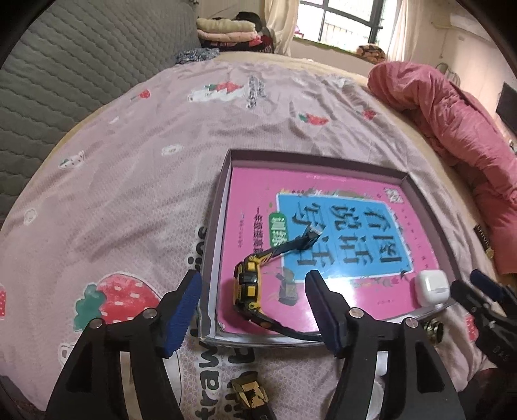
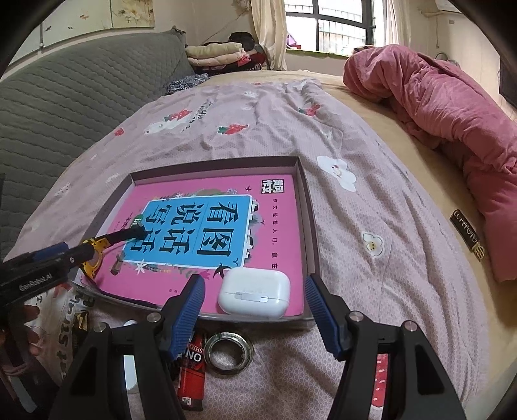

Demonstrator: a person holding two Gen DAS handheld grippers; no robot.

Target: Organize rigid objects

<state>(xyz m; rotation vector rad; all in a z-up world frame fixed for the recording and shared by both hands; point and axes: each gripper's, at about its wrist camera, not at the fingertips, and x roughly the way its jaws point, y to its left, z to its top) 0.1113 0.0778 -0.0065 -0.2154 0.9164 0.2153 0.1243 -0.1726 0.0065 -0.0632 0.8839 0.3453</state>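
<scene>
Left wrist view: left hand-held gripper (image 1: pixel 253 307) released, angled down over watch (image 1: pixel 247 286) (right (image 2: pixel 255 308) released too).

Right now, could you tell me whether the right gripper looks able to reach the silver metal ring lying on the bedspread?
Probably yes: the right gripper stands open just above the silver metal ring, with nothing covering it; only the red packet lies beside it.

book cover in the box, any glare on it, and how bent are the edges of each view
Left wrist view: a whitish sheen washes over the pink book near the earbud case; the box walls bow from fisheye, corners vignetted black. Right wrist view: the cover reads cleaner, only a faint sheen; window is overexposed; bed edges curve strongly.
</scene>
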